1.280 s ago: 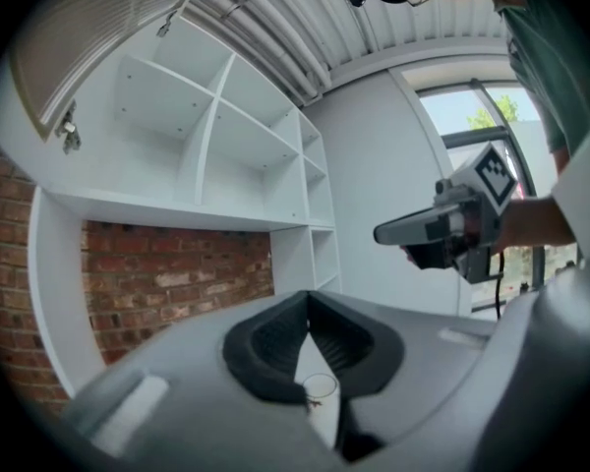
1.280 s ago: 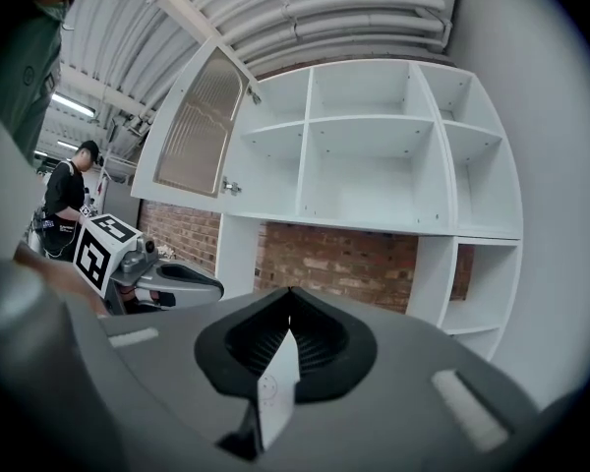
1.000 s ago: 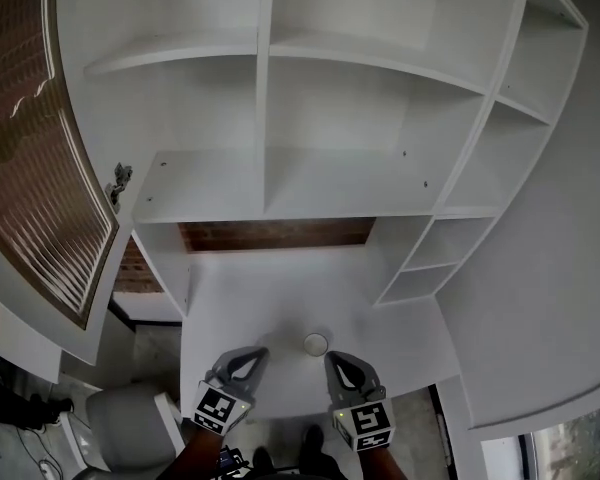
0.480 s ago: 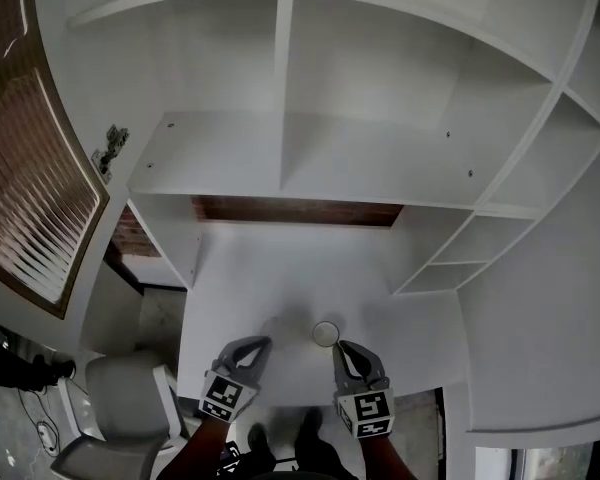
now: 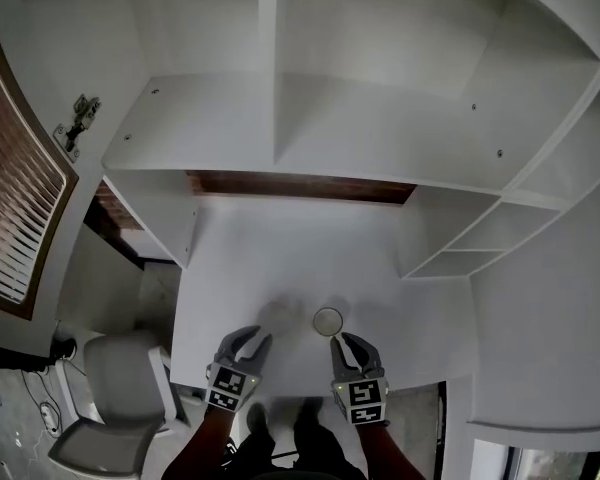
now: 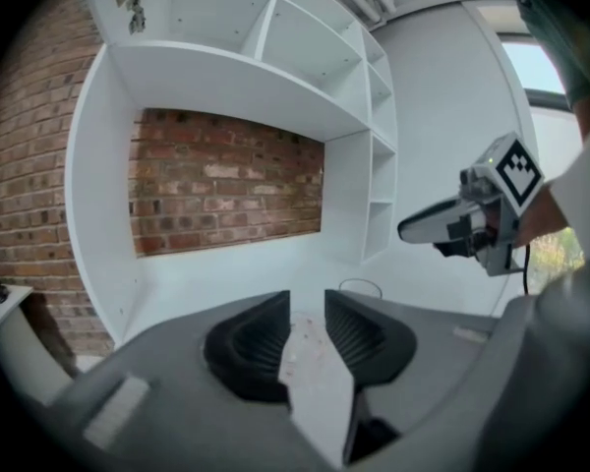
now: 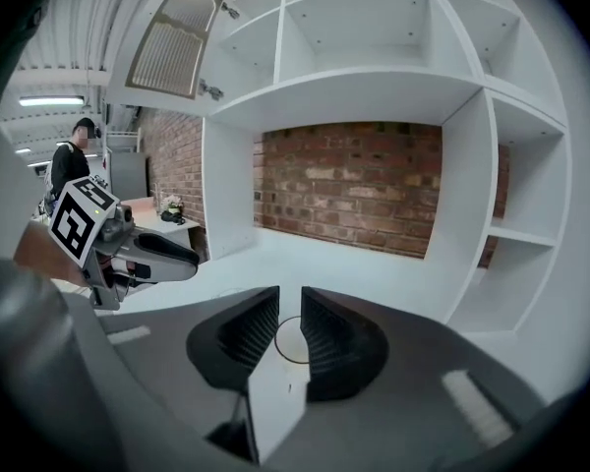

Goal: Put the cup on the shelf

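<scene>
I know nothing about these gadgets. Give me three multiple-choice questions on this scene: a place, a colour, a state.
1. Where is the cup? A on the desk B on a shelf C on the chair
2. The wall behind it is: A green tile B red brick C grey concrete
3. The right gripper is: A shut on the cup B open C shut on a pen
1A: it stands on the desk. 2B: bricks show behind the desk. 3B: its jaws, which have just been opening, stand apart, the cup ahead, not between them.
</scene>
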`<state>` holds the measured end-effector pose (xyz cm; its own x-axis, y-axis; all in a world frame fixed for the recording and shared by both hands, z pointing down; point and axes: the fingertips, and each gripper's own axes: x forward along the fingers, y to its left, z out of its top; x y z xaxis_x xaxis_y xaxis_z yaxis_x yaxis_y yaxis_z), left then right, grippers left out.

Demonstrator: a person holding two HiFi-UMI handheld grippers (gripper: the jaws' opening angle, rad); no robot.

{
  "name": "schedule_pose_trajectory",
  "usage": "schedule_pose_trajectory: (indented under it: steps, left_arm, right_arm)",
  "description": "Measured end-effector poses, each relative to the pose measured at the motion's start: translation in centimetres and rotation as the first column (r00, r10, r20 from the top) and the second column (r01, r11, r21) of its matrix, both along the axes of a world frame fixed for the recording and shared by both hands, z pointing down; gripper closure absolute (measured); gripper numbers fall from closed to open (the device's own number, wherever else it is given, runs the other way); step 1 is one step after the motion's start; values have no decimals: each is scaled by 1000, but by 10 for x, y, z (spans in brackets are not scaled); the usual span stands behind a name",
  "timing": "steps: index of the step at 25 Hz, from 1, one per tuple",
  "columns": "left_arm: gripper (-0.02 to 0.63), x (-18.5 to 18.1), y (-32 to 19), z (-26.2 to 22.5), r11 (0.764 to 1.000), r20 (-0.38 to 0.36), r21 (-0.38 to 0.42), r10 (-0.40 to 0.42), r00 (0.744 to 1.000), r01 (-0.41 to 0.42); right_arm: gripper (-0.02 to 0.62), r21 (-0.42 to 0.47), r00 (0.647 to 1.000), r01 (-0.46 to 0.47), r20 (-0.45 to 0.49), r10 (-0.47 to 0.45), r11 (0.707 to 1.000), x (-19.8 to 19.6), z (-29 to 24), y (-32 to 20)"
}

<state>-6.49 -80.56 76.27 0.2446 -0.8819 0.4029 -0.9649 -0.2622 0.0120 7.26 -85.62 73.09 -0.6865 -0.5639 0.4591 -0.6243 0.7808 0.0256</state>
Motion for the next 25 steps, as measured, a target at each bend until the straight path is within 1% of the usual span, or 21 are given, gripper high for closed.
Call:
schedule_pose_trajectory:
  steps: [6,11,17,19,25]
  left_arm:
    - [441,-1,-3,43,997,4,-70,-37,999,37]
    - [404,-5,-4,77,991,13,-107,-80,997,81]
    - [341,-1,-3,104,982,14,-155,-103,995,104]
    - [333,1,-3,113,981,19,-164,-103,994,105]
    - [341,1,-4,136,976,27,-178,-124,992,127]
  right_arm:
    - [489,-58,999,-1,-48,-2,998,3,47,-5]
    - [462,-85,997,-2,-78,-5,996,5,75,-6]
    - [419,-118,995,-5,-99,-7,993,4,107,-6]
    - [411,-125,994,-6,-105,-8,992,3,116,-6]
    - [396,-134,990,-42,-137,24,990,1,141,-10]
